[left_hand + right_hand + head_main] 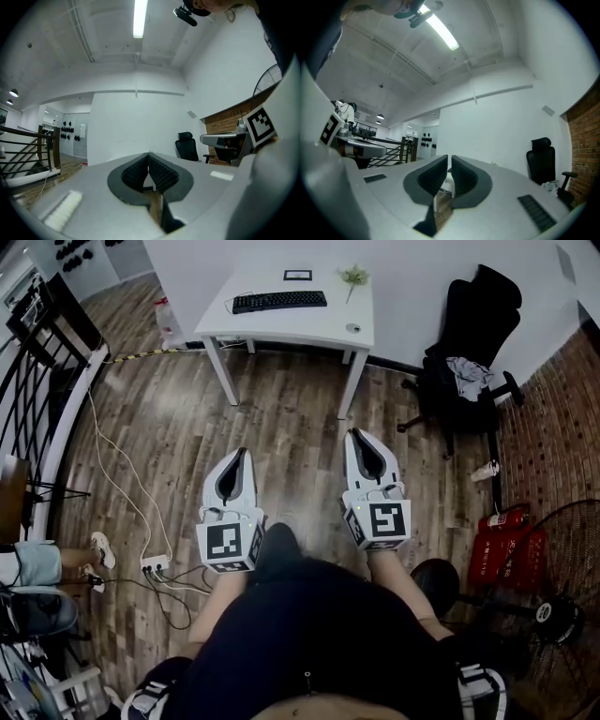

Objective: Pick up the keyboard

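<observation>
- Your left gripper [240, 457] and right gripper [360, 439] are both clenched on nothing, well short of the white table [309, 329].
- The keyboard [279, 301] lies untouched on that table's far left part.
- By my judgement, the approach, grasp and lift all remain.
</observation>
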The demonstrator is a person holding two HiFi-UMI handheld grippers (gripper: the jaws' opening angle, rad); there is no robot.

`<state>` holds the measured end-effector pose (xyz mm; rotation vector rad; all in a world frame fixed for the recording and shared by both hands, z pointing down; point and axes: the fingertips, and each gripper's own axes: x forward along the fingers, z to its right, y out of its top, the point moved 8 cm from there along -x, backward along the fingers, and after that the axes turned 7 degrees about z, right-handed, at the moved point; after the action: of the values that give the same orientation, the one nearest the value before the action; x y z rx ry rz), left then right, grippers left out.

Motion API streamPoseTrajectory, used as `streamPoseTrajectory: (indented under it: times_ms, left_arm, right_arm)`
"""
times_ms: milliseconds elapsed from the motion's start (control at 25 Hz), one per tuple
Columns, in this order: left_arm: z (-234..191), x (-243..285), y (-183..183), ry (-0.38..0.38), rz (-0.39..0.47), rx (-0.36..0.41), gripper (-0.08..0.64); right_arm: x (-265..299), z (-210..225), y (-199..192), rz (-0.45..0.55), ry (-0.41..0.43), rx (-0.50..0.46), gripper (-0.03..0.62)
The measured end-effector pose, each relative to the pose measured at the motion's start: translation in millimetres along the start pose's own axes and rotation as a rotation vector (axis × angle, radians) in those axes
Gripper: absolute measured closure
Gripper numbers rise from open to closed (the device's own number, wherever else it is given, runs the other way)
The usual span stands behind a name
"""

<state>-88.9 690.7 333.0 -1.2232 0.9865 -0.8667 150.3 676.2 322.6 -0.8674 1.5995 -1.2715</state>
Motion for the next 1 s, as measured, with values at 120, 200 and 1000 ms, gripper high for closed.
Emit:
streamPoseTrajectory:
  times_ms: [120,200,1000]
  left_arm:
    - [-5,5,-3,0.006,-0.003,0.000,0.546]
    - [-7,11,-6,0.004,-0.005,-0.005,0.545]
    - [-126,209,-57,0.024,-0.064,-0.025,0.359]
  right_arm:
    - [7,1,-5,-0.011,0.008,0.007,0.580]
    - [13,4,-9,-0.014,0.013,0.014,0.578]
    - [220,45,-66,-0.064,0.013,0.000,0.580]
